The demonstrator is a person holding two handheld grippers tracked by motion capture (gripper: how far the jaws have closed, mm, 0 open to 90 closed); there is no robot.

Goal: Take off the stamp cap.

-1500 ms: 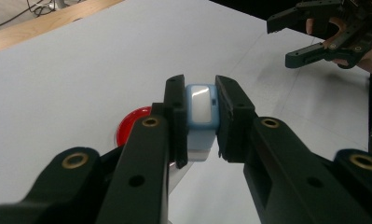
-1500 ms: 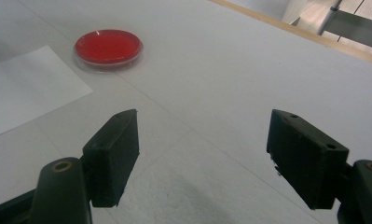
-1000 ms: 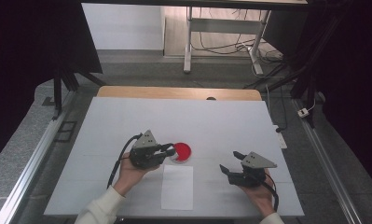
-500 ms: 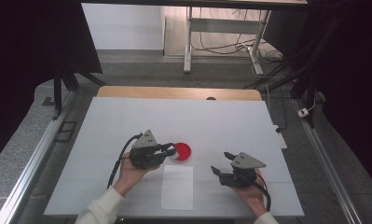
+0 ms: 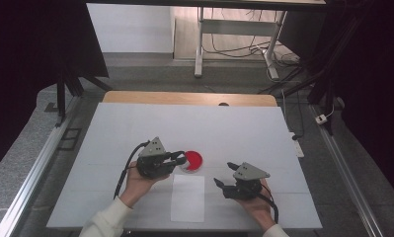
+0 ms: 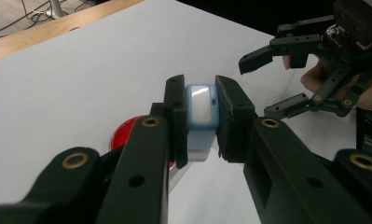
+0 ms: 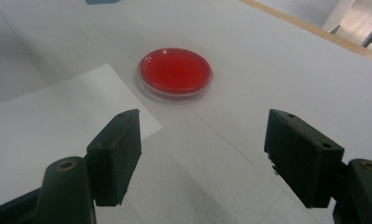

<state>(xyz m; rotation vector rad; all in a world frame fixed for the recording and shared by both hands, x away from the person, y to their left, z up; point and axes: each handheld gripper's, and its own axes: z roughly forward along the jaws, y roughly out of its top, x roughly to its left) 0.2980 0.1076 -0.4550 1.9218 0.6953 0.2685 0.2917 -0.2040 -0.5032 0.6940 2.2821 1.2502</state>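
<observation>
Presumably for work at the red dish (image 5: 193,161) just beyond it, a pale blue block (image 6: 200,109) is clamped in the left claw (image 5: 180,159), while the right claw (image 5: 225,174), wide apart and empty, is aimed at that dish.

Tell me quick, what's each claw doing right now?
Left gripper: closed on a small light-blue block.
Right gripper: open, holding nothing.
</observation>
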